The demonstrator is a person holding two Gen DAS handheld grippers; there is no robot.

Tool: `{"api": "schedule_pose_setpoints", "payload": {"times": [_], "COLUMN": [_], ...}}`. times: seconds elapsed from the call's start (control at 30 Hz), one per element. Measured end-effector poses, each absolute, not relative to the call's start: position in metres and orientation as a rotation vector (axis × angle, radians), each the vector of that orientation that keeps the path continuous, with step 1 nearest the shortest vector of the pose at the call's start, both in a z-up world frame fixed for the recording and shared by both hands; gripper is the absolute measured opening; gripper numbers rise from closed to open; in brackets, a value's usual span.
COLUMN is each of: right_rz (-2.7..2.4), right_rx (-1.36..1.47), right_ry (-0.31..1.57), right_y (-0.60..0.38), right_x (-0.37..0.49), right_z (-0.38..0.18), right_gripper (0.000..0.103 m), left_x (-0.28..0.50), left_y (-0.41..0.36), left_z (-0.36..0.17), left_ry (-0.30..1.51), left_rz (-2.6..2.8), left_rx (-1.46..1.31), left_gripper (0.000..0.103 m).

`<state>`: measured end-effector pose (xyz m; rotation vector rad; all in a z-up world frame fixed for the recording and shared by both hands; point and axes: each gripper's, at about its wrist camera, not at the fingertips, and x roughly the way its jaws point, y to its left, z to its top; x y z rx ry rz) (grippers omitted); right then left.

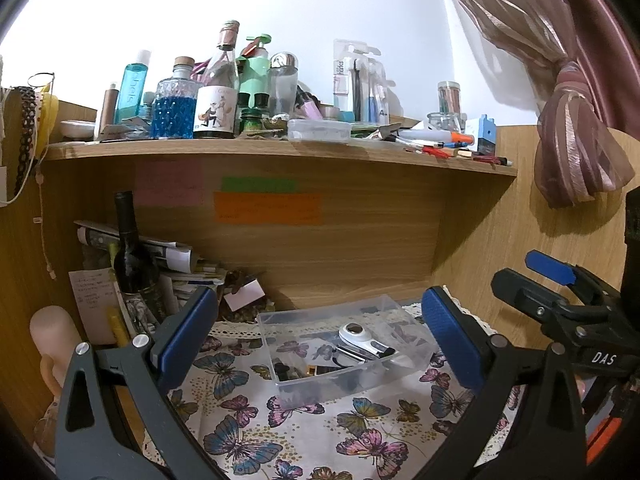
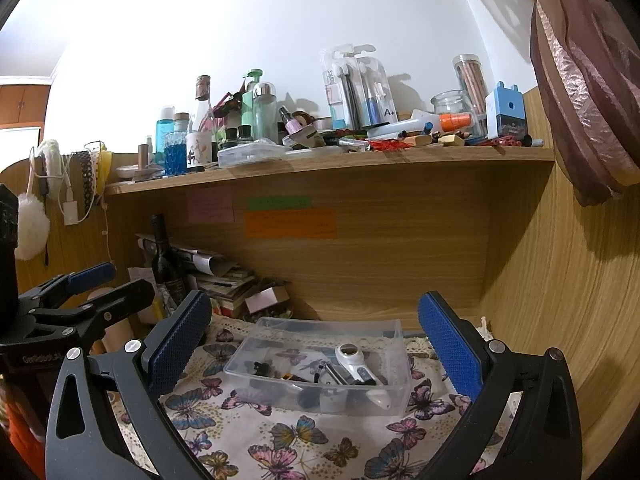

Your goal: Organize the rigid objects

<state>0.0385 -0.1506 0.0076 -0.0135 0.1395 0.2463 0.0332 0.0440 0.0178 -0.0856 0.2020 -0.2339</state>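
Both wide, holding nothing: left gripper (image 1: 320,334), right gripper (image 2: 316,338). Clear bin (image 2: 320,368) on butterfly cloth (image 2: 280,440), white tool (image 2: 356,362) inside. Risk: light bin sliding or tipping if nudged; cluttered shelf (image 2: 320,162) overhead, easily knocked.

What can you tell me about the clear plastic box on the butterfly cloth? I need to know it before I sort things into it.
The clear plastic box is a shallow rectangular bin of see-through plastic, open-topped with no lid visible. It sits upright and flat on the butterfly-print cloth, near the wooden back panel, under the shelf. Inside lie a white handled tool with a round hole and several small dark items, too small to identify. Neither the left gripper nor the right gripper touches it; both are open, in front of it.
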Motion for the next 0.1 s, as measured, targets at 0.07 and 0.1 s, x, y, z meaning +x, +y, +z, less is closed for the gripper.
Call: {"api": "schedule_pose_setpoints", "payload": {"times": [0.07,0.1], "right_rz": [0.247,0.247], "right_rx": [-0.015,-0.015], "right_ry": [0.140,0.141], "right_y": [-0.1502,-0.1497], "right_x": [0.0390,0.0391], "right_z": [0.0068,0.0062], "right_gripper": [0.103,0.103], "left_x": [0.0330,0.0333], "left_y": [0.0439,0.0440], "left_z": [0.0181,0.0183], "left_ry": [0.199,0.200], "left_rz": [-0.228,-0.230], "left_rx": [-0.087,-0.088], "left_gripper": [0.103,0.103]}}
